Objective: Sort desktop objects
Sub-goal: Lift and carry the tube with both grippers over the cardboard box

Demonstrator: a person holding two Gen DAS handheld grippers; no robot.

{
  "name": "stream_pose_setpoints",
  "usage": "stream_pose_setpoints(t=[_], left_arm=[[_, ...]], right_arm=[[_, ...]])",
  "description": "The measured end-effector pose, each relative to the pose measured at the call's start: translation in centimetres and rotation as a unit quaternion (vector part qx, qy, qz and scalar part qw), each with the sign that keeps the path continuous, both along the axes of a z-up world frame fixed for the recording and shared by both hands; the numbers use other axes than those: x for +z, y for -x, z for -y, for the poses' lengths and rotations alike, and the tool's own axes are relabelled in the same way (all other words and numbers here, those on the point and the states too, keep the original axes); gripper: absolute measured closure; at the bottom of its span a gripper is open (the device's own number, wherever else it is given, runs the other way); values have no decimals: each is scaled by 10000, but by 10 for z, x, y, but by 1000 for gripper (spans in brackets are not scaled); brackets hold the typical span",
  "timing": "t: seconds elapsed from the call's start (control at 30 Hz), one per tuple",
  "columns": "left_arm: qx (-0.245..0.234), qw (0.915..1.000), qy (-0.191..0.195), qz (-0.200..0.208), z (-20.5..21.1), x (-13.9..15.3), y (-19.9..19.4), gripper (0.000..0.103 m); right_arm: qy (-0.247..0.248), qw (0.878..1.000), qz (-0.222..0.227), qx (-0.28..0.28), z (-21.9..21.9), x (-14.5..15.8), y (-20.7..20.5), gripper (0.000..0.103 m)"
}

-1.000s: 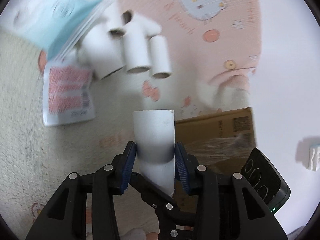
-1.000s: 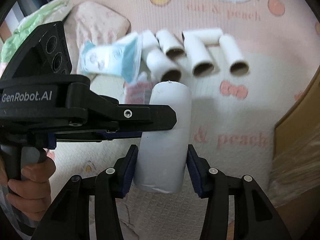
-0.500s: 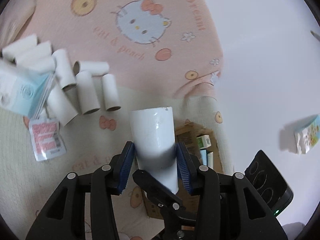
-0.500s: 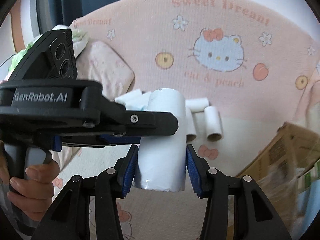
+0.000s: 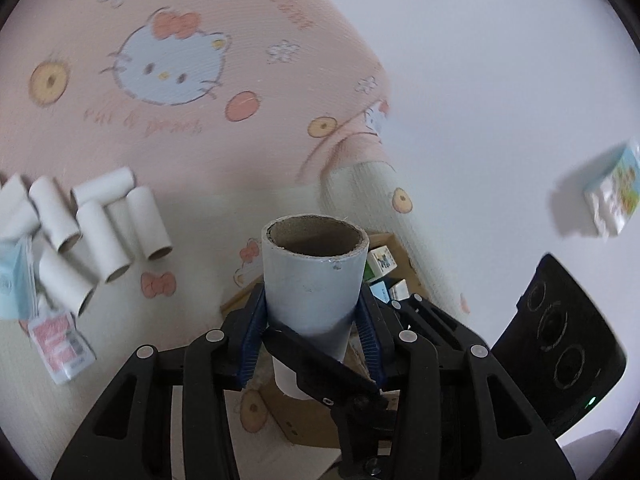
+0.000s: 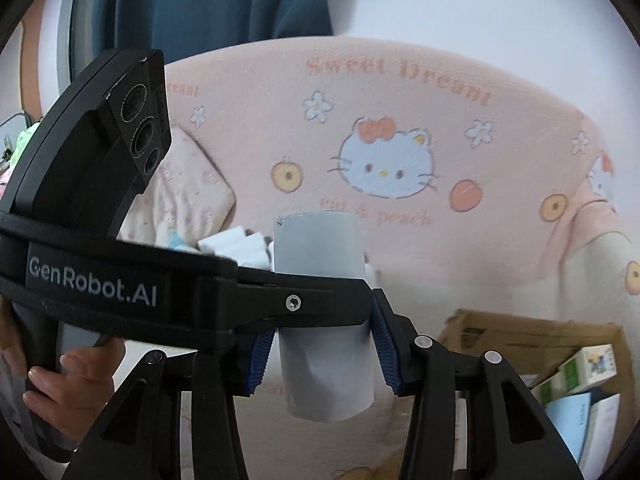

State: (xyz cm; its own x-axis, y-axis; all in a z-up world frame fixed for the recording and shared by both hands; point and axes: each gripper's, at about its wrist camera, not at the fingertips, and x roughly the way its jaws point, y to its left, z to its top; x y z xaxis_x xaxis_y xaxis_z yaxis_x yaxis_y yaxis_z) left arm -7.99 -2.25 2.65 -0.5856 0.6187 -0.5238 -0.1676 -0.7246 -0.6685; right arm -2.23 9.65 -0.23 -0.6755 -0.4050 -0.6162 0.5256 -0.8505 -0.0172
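A wide white cardboard tube (image 5: 314, 280) is held between both grippers, well above the bedding. My left gripper (image 5: 310, 320) is shut on its lower half, blue pads pressing both sides, and the brown open end tilts toward this camera. A black finger of the right gripper (image 5: 320, 360) crosses just below. In the right wrist view the same tube (image 6: 324, 340) stands upright in my right gripper (image 6: 322, 356), which is shut on it. The left gripper's body (image 6: 100, 288) reaches in from the left, held by a person's hand (image 6: 60, 380).
Several small white tubes (image 5: 100, 236) lie in a pile on the pink cartoon-cat blanket (image 5: 168, 60), beside a blue packet (image 5: 8, 280) and a pink-labelled sachet (image 5: 60, 340). An open cardboard box (image 6: 520, 332) holding small cartons sits below right. A wrapped packet (image 5: 612, 192) lies on the white surface.
Both grippers have risen with the wide tube, so the small tubes and the blanket look farther off. The left view has rolled, and the tube's open end now shows. The box has come into the right view.
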Motion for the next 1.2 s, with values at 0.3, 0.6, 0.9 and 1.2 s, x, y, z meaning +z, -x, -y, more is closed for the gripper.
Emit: stream_pose_setpoints(t=[0.3, 0.6, 0.9, 1.2], left_arm=[[-586, 9983, 39, 65, -32, 16, 33, 56], [-1211, 9918, 400, -39, -88, 25, 51, 56], [-1435, 9875, 179, 621, -134, 9, 84, 56], [-1454, 9777, 152, 1511, -161, -23, 106, 56]], right_arm=[[-225, 9996, -80, -128, -30, 7, 24, 59], [-52, 9987, 340, -388, -83, 8, 35, 59], [121, 9922, 791, -961, -129, -3, 51, 60], [368, 9752, 1504, -1579, -163, -26, 71, 60]])
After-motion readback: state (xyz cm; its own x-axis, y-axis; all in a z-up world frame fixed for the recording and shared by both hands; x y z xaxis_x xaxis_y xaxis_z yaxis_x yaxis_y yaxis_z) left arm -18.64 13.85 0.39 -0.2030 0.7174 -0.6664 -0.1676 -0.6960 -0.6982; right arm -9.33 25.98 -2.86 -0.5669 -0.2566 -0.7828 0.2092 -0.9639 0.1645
